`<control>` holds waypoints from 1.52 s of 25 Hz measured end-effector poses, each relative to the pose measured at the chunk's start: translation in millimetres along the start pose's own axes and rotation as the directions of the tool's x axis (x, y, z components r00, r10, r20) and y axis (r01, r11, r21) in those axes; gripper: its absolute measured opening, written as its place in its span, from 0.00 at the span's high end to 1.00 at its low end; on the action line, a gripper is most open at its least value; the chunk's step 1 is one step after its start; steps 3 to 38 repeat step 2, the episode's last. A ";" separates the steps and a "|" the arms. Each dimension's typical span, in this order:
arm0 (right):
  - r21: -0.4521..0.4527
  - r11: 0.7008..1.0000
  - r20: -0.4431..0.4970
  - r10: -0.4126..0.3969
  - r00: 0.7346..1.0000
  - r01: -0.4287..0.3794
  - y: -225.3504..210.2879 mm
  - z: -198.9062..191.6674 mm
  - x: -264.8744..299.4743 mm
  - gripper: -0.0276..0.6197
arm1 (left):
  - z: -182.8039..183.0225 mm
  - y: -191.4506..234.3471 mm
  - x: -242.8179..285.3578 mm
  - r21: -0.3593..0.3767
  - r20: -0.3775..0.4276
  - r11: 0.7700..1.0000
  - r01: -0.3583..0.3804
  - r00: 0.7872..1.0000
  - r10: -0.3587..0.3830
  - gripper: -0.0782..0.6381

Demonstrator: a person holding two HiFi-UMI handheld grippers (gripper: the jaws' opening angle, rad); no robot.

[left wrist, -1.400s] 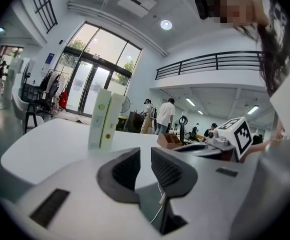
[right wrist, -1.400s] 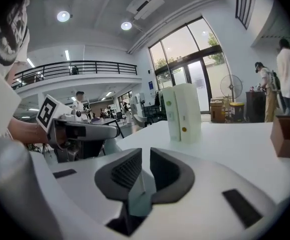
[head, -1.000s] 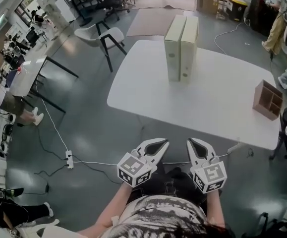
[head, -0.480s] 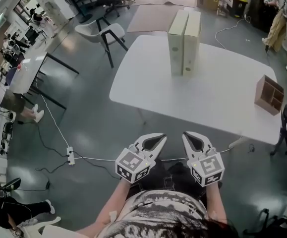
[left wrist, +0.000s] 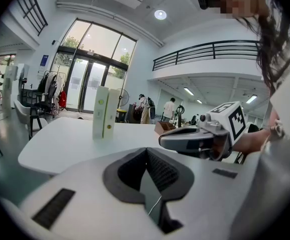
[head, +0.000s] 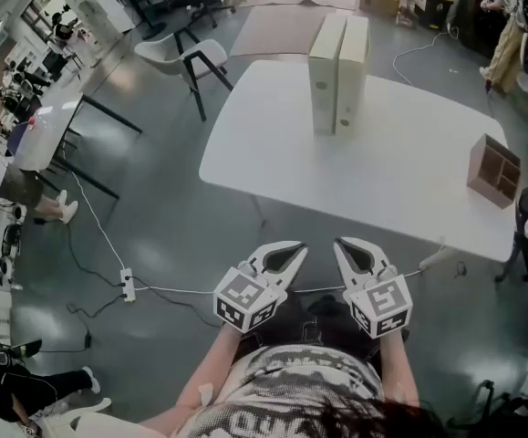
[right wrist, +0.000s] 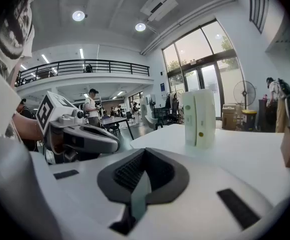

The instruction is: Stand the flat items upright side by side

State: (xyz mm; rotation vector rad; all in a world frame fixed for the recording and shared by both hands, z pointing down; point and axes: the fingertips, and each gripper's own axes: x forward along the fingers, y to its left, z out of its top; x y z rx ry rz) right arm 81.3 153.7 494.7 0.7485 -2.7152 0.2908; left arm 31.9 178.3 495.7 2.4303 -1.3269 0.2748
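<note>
Two pale flat boxes (head: 337, 60) stand upright, side by side and touching, near the far edge of the white table (head: 391, 176). They also show in the left gripper view as boxes (left wrist: 105, 112) and in the right gripper view as boxes (right wrist: 199, 111). My left gripper (head: 297, 246) and right gripper (head: 339, 245) hang close to my body, well short of the table's near edge. Both are shut with nothing between the jaws. Each gripper view shows the other gripper beside it.
A small brown wooden box (head: 492, 170) sits at the table's right end. A white chair (head: 181, 58) stands off the table's far left corner. A cable and power strip (head: 127, 286) lie on the grey floor. People stand at the far right (head: 510, 26).
Both grippers have drifted slightly up and inward. The view has shifted a little; the boxes stay put.
</note>
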 end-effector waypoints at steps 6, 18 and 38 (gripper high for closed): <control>0.000 1.000 -0.004 0.002 1.000 -0.002 0.1 -0.6 0.0 0.97 | -0.7 -0.2 0.6 -0.002 -0.004 1.000 0.002 1.000 -0.002 0.87; 0.000 1.000 -0.004 0.002 1.000 -0.002 0.1 -0.6 0.0 0.97 | -0.7 -0.2 0.6 -0.002 -0.004 1.000 0.002 1.000 -0.002 0.87; 0.000 1.000 -0.004 0.002 1.000 -0.002 0.1 -0.6 0.0 0.97 | -0.7 -0.2 0.6 -0.002 -0.004 1.000 0.002 1.000 -0.002 0.87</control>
